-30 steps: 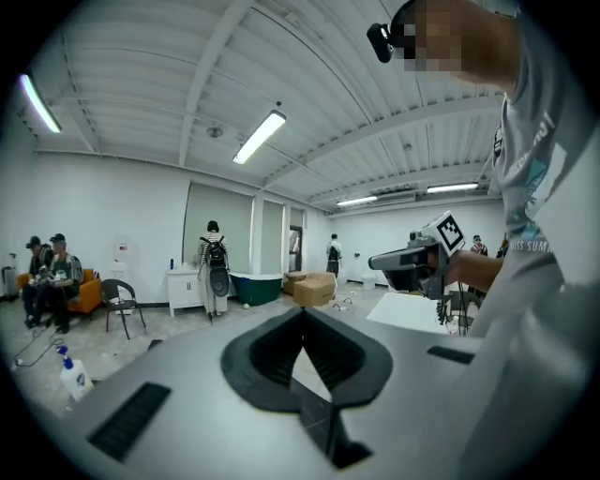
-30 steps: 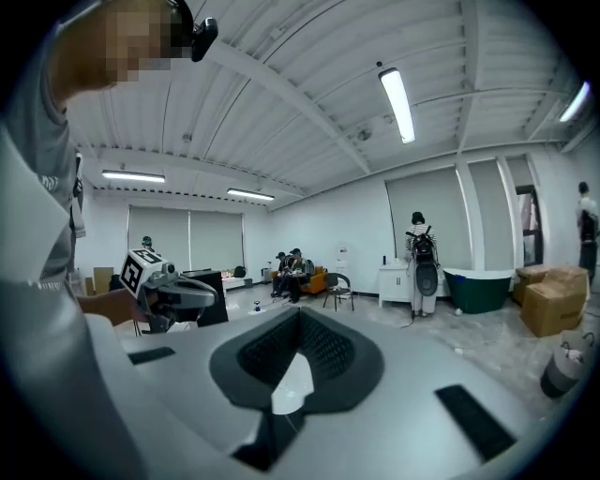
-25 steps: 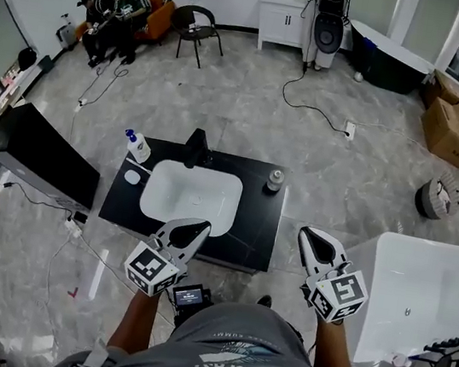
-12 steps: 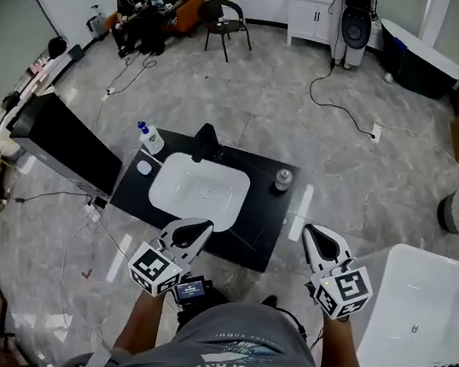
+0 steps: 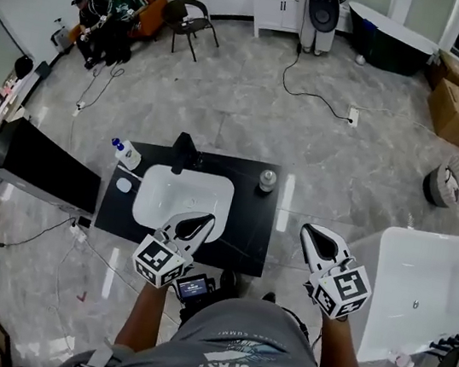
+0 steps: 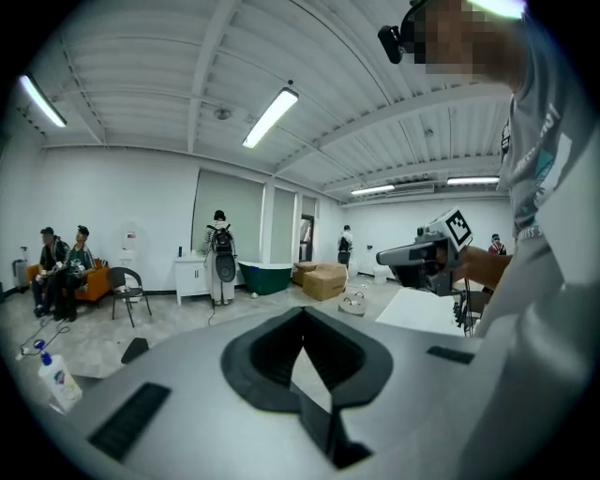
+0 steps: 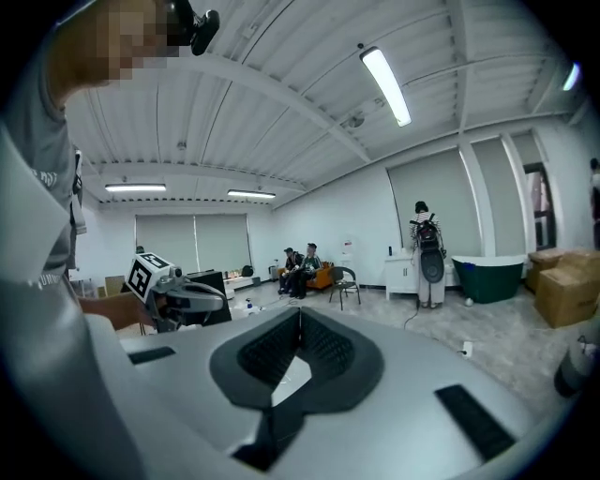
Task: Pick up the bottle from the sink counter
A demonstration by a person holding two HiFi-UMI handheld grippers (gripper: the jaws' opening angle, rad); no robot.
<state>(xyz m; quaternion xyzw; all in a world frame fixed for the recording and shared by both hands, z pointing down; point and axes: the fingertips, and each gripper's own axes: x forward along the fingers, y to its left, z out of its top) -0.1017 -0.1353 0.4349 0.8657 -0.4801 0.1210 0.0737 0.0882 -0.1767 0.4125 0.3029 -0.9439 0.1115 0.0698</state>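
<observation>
Head view showed left gripper (image 5: 199, 219) and right gripper (image 5: 314, 233), jaws closed and empty, poised by the sink counter's (image 5: 252, 218) near edge, apparently before approaching the bottle (image 5: 127, 154).

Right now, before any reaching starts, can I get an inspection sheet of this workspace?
Surface: black sink counter, white basin in the middle, black tap at the back.
Job's things: pump bottle at the far left corner; small capped bottle at the far right; both upright, untouched.
Clutter: white round dish left of the basin.
Grippers: left gripper and right gripper both shut, empty.
Cables: black cable on the floor beyond the counter.
Surroundings: white bathtub, cardboard box, seated people.
</observation>
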